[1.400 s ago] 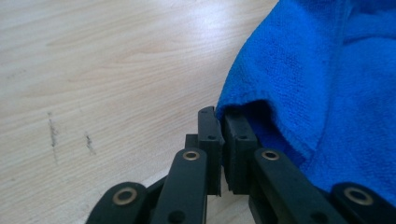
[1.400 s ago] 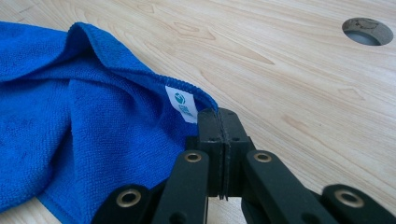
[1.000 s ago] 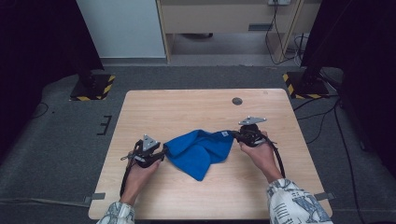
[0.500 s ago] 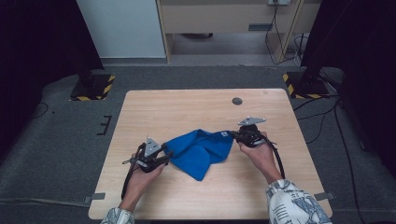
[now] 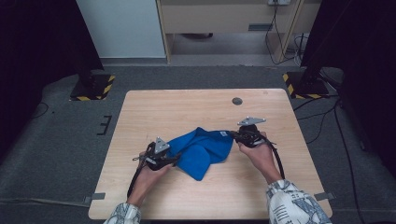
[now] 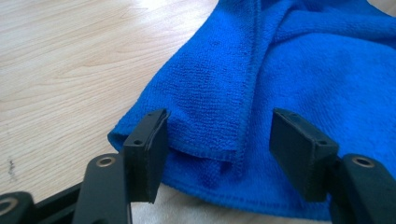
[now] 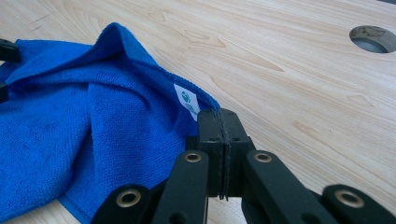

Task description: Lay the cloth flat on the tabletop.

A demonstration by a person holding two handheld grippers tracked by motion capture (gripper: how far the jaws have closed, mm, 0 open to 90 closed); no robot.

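Item: blue microfibre cloth [image 5: 201, 149], rumpled and part-folded at mid-table [image 5: 187, 107], white care tag [image 7: 189, 103] at one hem.

Progress: folding appears early; layers lie uneven, edges unaligned.

Right gripper [image 7: 219, 122]: jaws pinched tight on the tagged corner.

Left gripper [image 6: 219, 149]: jaws have just been opening, standing apart around a stitched edge, pads clear.

Surface: pale wood-grain, round cable hole [image 5: 237, 101].

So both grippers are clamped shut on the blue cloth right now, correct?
Not quite. The right gripper is clamped on the blue cloth's corner, but the left gripper view shows the left gripper with fingers apart, just opened, the cloth's edge lying loose between them.
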